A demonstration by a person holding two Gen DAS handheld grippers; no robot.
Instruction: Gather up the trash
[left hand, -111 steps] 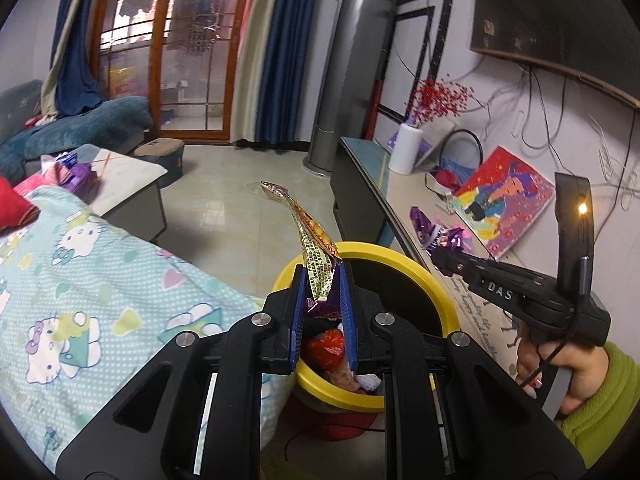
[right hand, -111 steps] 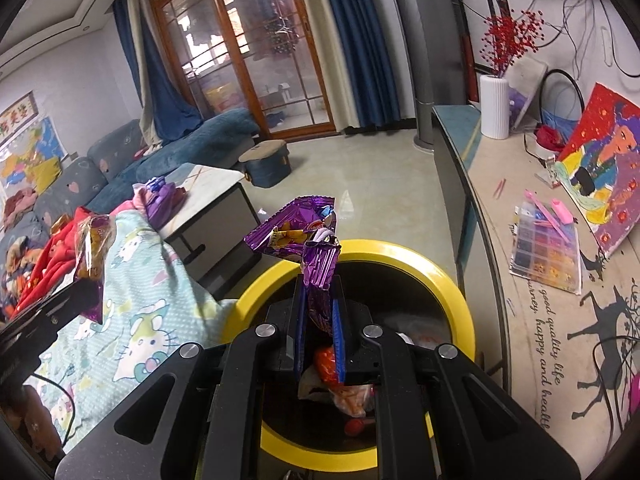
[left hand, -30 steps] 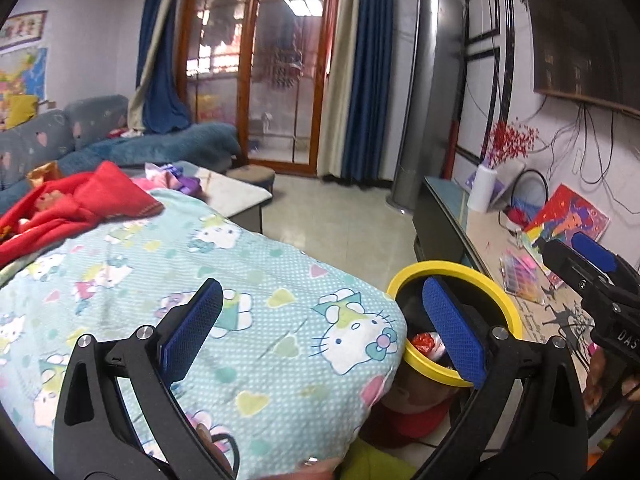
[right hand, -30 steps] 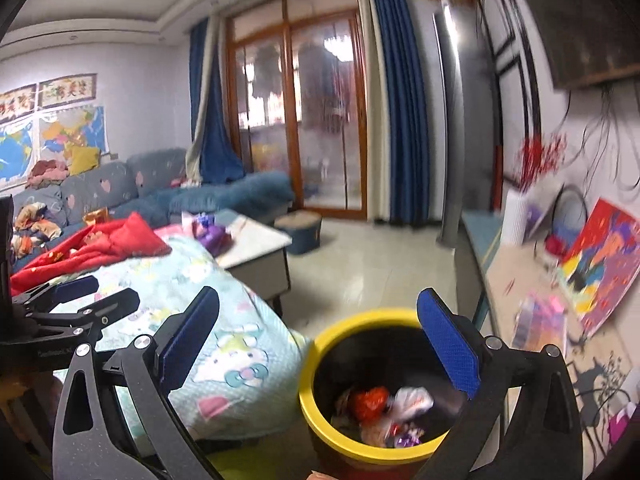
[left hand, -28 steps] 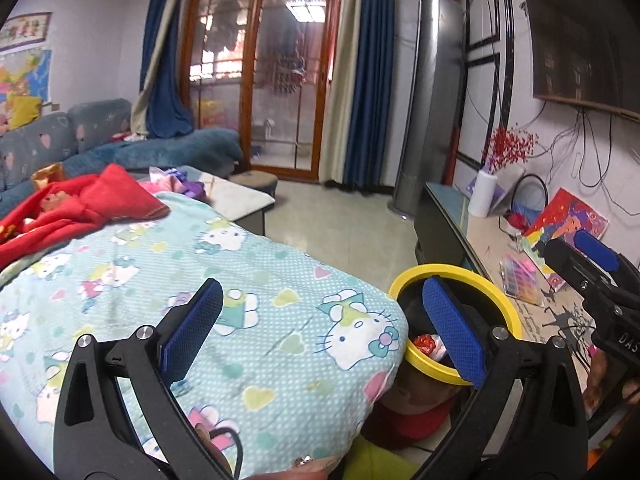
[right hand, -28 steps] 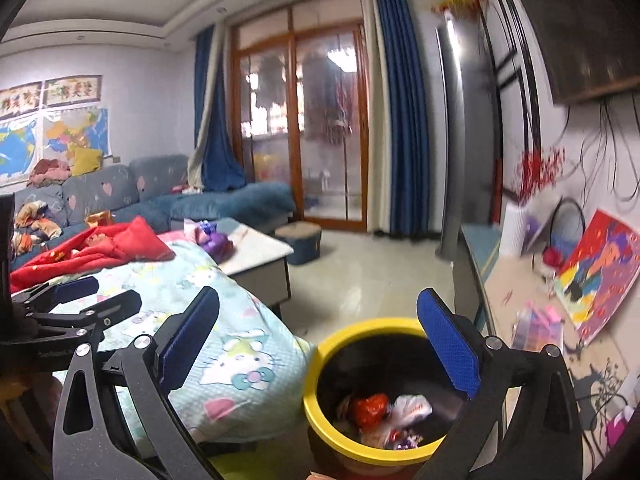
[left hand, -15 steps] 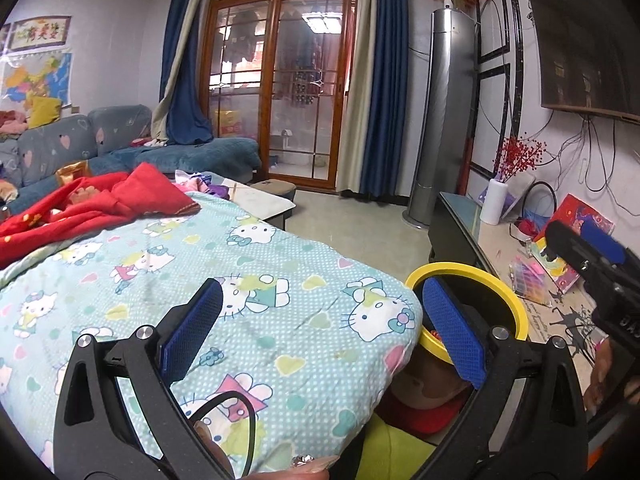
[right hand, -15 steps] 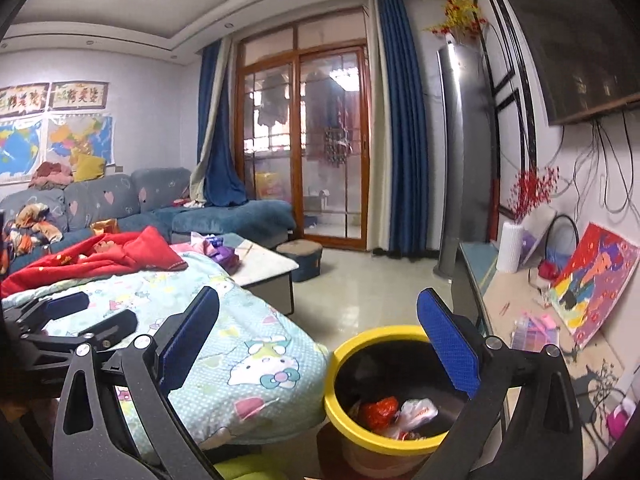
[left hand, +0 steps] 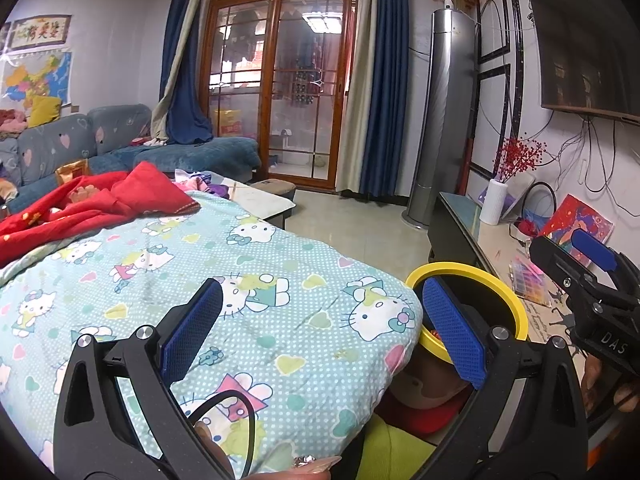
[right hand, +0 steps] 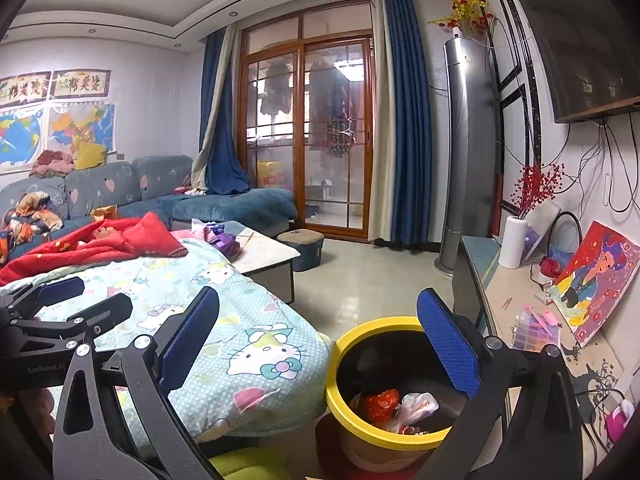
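A yellow-rimmed trash bin [right hand: 362,330] stands low right of a Hello Kitty quilt [right hand: 256,344]. Inside lie red and white wrappers [right hand: 394,404]. In the left wrist view only the bin's rim [left hand: 476,270] shows past the quilt's edge. My left gripper [left hand: 320,334] is open and empty, above the quilt [left hand: 248,292]. My right gripper [right hand: 318,342] is open and empty, held above and short of the bin. Each gripper shows in the other's view: the right one [left hand: 592,276] at the far right, the left one [right hand: 80,296] at the far left.
A red blanket [left hand: 88,200] lies on the quilt's far side. A white coffee table [right hand: 266,250] with purple items, a footstool [right hand: 302,246] and a blue sofa [right hand: 224,202] stand beyond. A side counter [right hand: 532,312] on the right holds a white vase, a painting and a bead box.
3.7 s ago both grippers were shut on wrappers over the bin. Now both are open and empty, and have drawn back and up from the bin over the last second.
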